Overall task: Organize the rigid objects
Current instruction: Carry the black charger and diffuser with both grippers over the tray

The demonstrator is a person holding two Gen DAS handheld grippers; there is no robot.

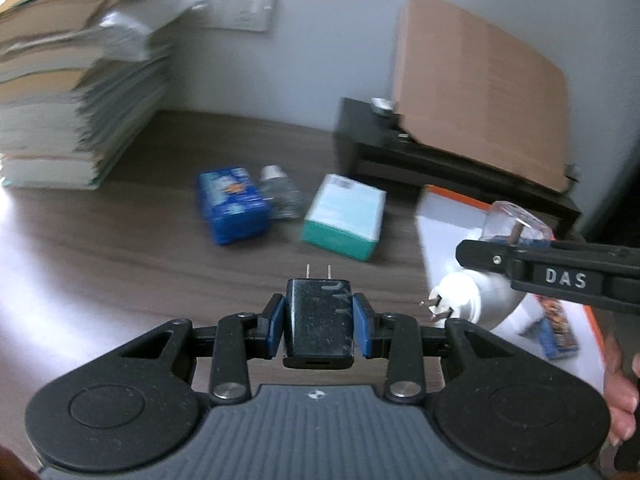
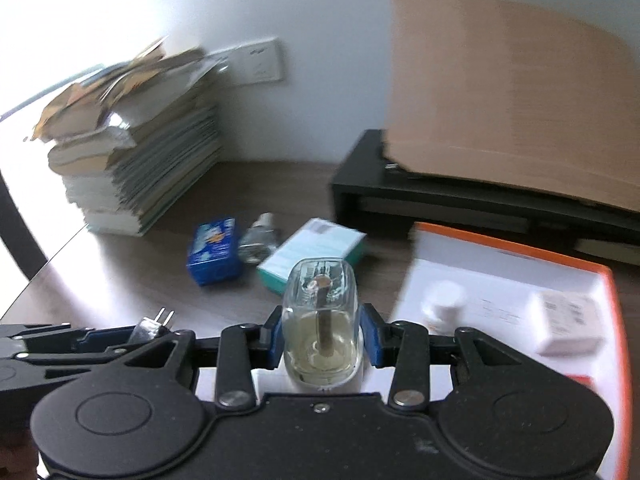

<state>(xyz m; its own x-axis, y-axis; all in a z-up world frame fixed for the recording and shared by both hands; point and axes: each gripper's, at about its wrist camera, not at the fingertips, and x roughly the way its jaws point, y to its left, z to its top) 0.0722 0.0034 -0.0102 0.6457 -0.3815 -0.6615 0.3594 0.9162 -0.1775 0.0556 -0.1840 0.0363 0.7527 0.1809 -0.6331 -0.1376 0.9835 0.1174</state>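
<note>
My left gripper (image 1: 319, 320) is shut on a black plug-in charger (image 1: 319, 316), prongs pointing forward, held above the wooden desk. My right gripper (image 2: 322, 340) is shut on a clear liquid plug-in repellent bottle (image 2: 320, 320) with a white base. The bottle also shows in the left wrist view (image 1: 512, 224), held over a white tray with an orange rim (image 1: 452, 216). The tray (image 2: 500, 280) holds a small white bottle (image 2: 444, 304) and a white box (image 2: 568, 320). On the desk lie a blue box (image 1: 232, 204), a small clear bottle (image 1: 280, 192) and a teal box (image 1: 344, 216).
A tall stack of books and papers (image 1: 72, 92) stands at the back left. A black monitor stand (image 1: 420, 148) with a brown cardboard sheet (image 1: 480, 84) on it stands at the back right. A wall socket (image 1: 240, 8) is on the wall behind.
</note>
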